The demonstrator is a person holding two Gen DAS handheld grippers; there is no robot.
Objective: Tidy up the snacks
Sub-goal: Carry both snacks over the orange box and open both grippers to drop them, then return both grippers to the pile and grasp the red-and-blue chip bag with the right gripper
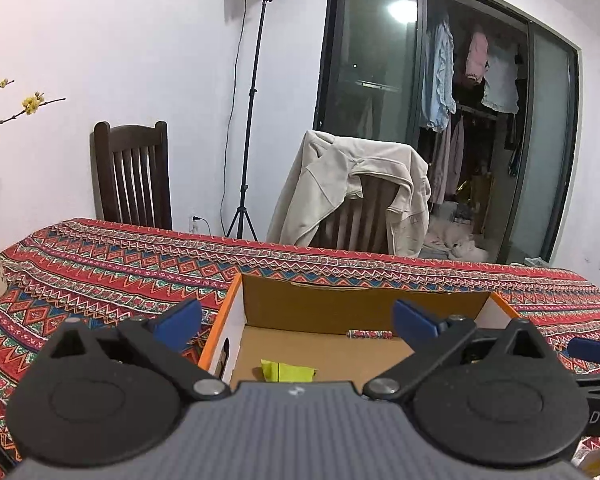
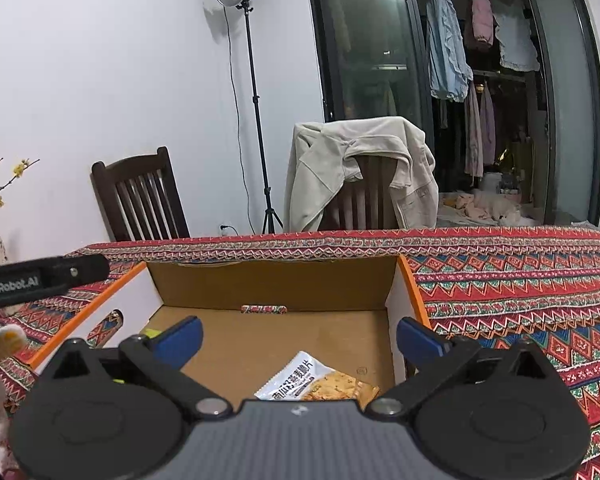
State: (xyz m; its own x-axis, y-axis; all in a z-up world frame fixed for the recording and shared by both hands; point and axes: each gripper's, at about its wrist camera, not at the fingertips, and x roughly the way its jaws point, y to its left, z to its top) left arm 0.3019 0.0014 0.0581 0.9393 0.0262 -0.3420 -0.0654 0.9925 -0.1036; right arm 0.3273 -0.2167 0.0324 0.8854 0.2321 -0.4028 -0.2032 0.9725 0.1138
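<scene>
1. Over the open brown cardboard box with orange-edged white walls [image 2: 410, 280] we hold both tools; it sits on a woven red zigzag-patterned tablecloth [image 2: 520, 280].
2. Our left gripper [image 1: 298, 322] has its blue-padded jaws spread wide apart, nothing between them.
3. Our right gripper [image 2: 300, 340] likewise stands wide apart and grips nothing.
4. Inside the box, on its matte floor toward the near right, lies a flat glossy white snack packet printed with crackers [image 2: 316, 378], long axis slanting from near left to far right.
5. Near the box's left wall lies a crinkled lime-green wrapper [image 1: 286, 372], partly hidden by our left gripper; we cannot tell its axis.
</scene>
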